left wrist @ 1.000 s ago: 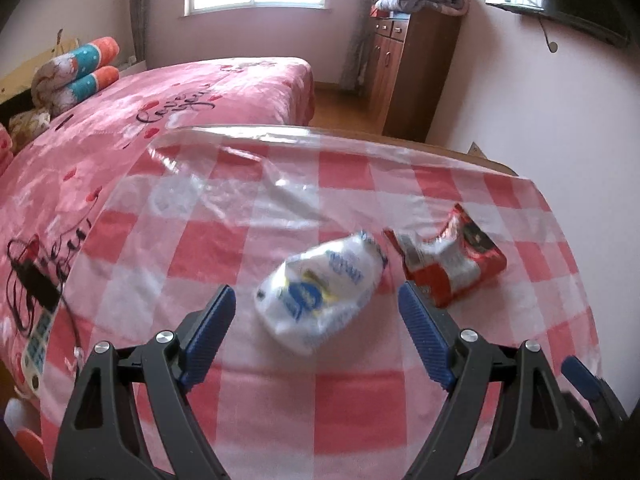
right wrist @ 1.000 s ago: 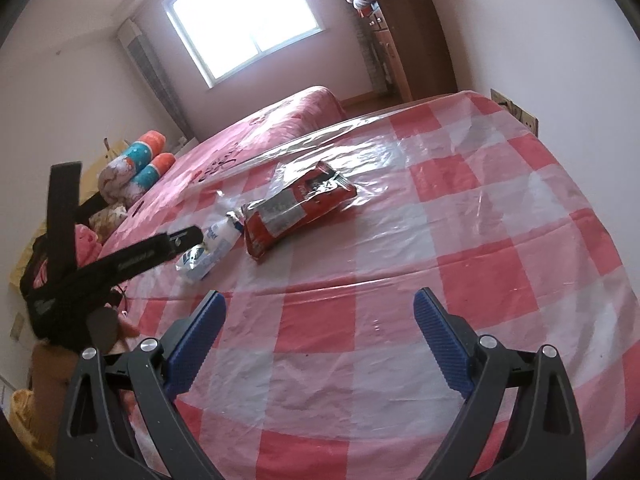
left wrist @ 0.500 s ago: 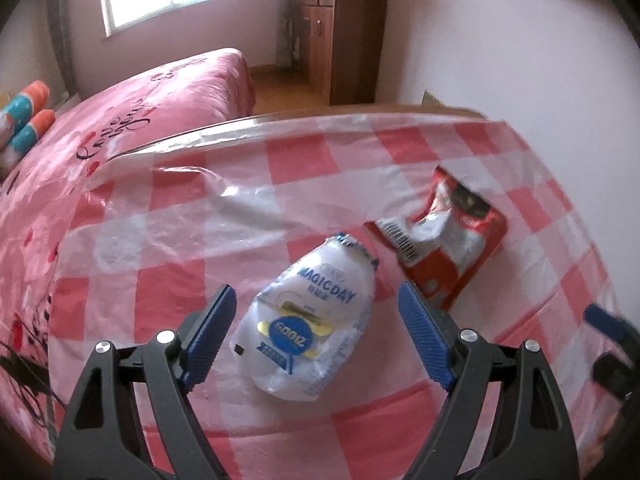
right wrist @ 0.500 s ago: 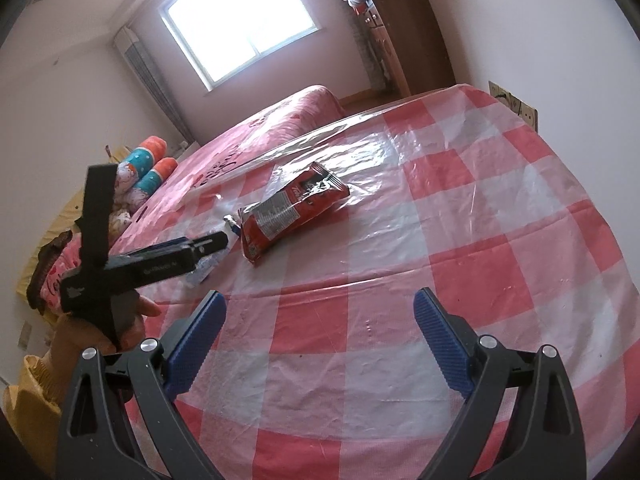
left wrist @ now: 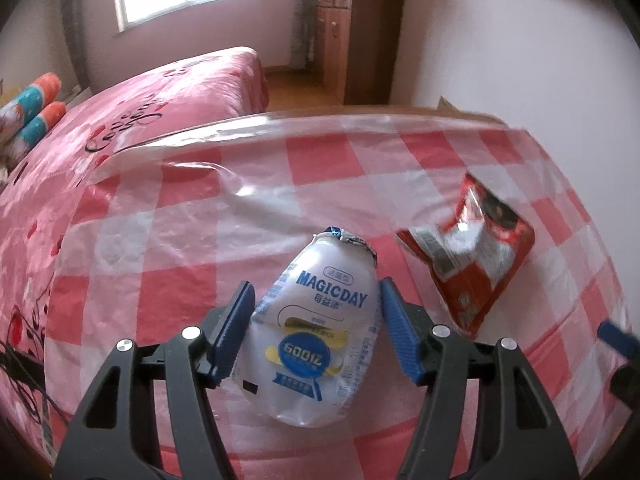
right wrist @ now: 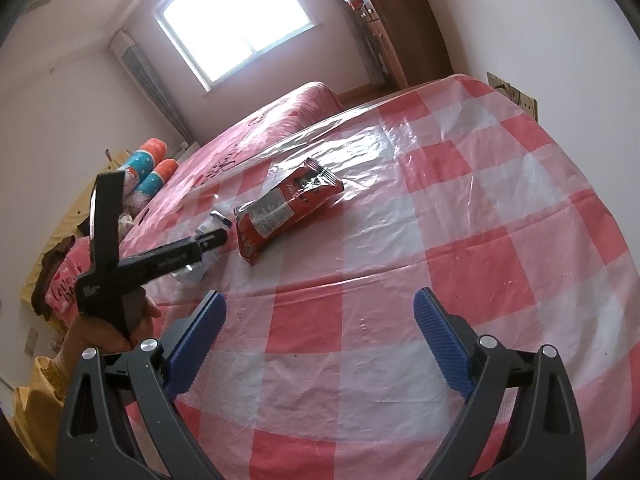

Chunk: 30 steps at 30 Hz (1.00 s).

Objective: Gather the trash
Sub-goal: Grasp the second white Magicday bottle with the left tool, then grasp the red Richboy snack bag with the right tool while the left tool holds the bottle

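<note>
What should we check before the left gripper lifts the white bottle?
1. White bottle sits between the left gripper fingers: ok.
2. Pads pressing on both sides: the jaws have just been closing and both pads look to touch the bottle's sides, but how firm the grip is: cannot tell.
3. Grip centred on the bottle body, not the crumpled foil top: ok.
4. Red snack bag apart from the bottle, outside the left gripper's fingers: ok.
5. Right gripper open, nothing between its fingers, well short of the bag: ok.
6. Bin or bag for the trash in view: not ok, none shows in either view.
</note>
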Each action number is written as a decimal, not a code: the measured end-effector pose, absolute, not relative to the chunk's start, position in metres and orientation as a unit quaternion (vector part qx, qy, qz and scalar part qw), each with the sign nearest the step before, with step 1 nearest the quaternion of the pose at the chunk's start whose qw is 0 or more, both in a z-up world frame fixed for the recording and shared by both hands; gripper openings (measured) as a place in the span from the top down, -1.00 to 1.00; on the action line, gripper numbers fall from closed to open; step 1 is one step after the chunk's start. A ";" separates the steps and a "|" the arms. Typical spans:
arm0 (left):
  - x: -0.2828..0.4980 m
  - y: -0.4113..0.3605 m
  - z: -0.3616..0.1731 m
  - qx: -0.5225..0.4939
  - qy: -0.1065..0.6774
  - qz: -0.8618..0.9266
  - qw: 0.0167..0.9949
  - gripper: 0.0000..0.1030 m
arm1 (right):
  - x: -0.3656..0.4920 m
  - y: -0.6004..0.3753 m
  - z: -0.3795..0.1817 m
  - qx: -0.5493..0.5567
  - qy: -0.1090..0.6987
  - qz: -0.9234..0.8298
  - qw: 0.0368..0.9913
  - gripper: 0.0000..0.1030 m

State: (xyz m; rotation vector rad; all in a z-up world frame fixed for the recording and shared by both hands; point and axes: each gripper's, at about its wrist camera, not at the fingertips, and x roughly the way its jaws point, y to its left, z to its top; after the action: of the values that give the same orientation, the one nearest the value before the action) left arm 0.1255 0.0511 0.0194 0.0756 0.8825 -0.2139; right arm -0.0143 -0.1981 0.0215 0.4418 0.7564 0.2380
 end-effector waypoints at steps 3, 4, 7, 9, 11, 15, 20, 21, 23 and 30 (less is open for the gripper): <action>0.130 0.054 0.033 0.026 0.408 -0.094 0.908 -0.25 | -0.014 -0.200 0.021 0.219 0.366 0.117 0.897 -0.82; 0.133 0.053 0.039 0.025 0.401 -0.094 0.911 -0.25 | -0.014 -0.200 0.021 0.220 0.366 0.118 0.896 -0.82; 0.147 0.039 0.051 0.034 0.393 -0.100 0.914 -0.25 | -0.013 -0.200 0.020 0.221 0.368 0.118 0.896 -0.82; 0.157 0.021 0.052 0.059 0.395 -0.106 0.911 -0.25 | -0.013 -0.200 0.020 0.219 0.368 0.118 0.896 -0.82; 0.168 0.001 0.046 0.085 0.409 -0.113 0.901 -0.25 | -0.014 -0.200 0.021 0.218 0.367 0.119 0.897 -0.82; 0.178 -0.028 0.030 0.137 0.440 -0.129 0.878 -0.25 | -0.014 -0.203 0.021 0.221 0.365 0.116 0.897 -0.82; 0.162 -0.035 0.032 0.139 0.448 -0.163 0.868 -0.24 | -0.014 -0.215 0.022 0.232 0.360 0.106 0.897 -0.82; 0.155 -0.037 0.032 0.142 0.446 -0.169 0.868 -0.24 | -0.014 -0.217 0.022 0.235 0.360 0.105 0.897 -0.82; 0.138 -0.038 0.032 0.138 0.447 -0.182 0.865 -0.24 | -0.015 -0.221 0.022 0.239 0.359 0.102 0.896 -0.82; 0.074 -0.039 0.029 0.085 0.462 -0.201 0.859 -0.24 | -0.016 -0.231 0.019 0.252 0.366 0.102 0.890 -0.82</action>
State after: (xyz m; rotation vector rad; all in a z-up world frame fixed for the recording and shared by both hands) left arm 0.0743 -0.0388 0.0286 0.1794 0.9707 -0.4218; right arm -0.0158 -0.2306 0.0191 0.5242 0.7598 0.2125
